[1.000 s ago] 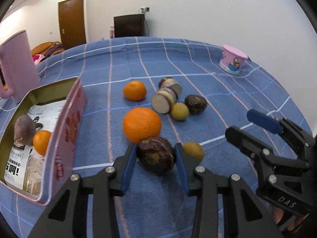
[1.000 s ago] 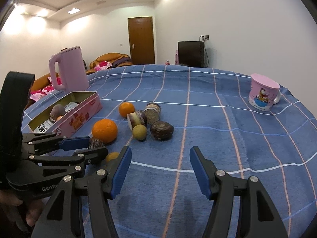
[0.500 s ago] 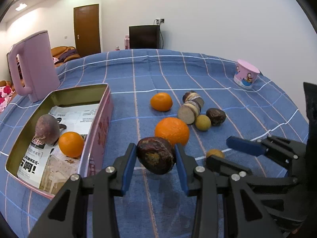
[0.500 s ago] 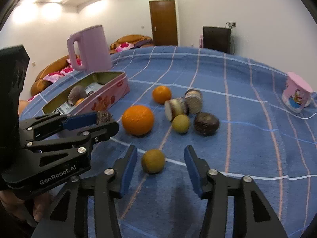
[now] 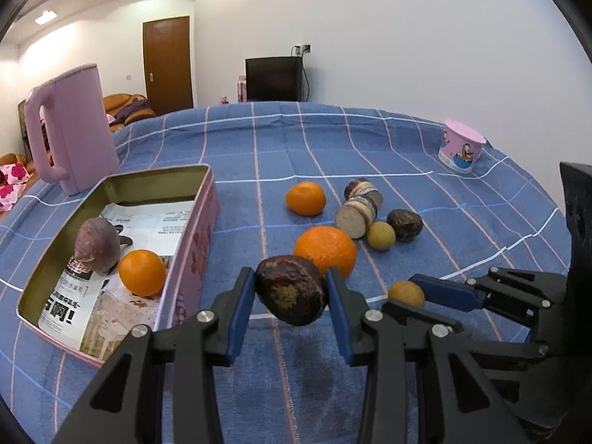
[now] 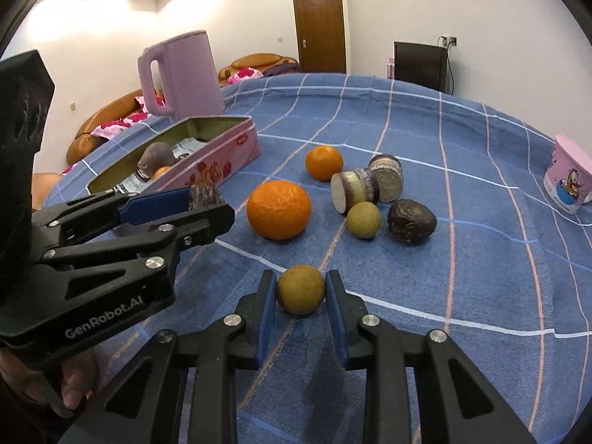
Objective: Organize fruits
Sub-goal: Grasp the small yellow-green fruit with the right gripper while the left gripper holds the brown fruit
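The left gripper point(image 5: 291, 296) is clamped on a dark wrinkly fruit point(image 5: 291, 289), held up off the blue cloth point(image 5: 370, 148) right next to the pink tin point(image 5: 192, 244). The right gripper point(image 6: 300, 294) has its pads squeezed on a small yellow-brown fruit point(image 6: 300, 289) sitting on the cloth. 2 oranges point(image 6: 278, 209), 2 cut pieces and 2 more fruits lie loose beyond; the tin already has an orange plus a purple one.

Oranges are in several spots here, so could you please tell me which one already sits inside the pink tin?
The small orange beside the dark purple fruit, on the printed paper inside the pink tin. The other two oranges lie on the blue cloth.
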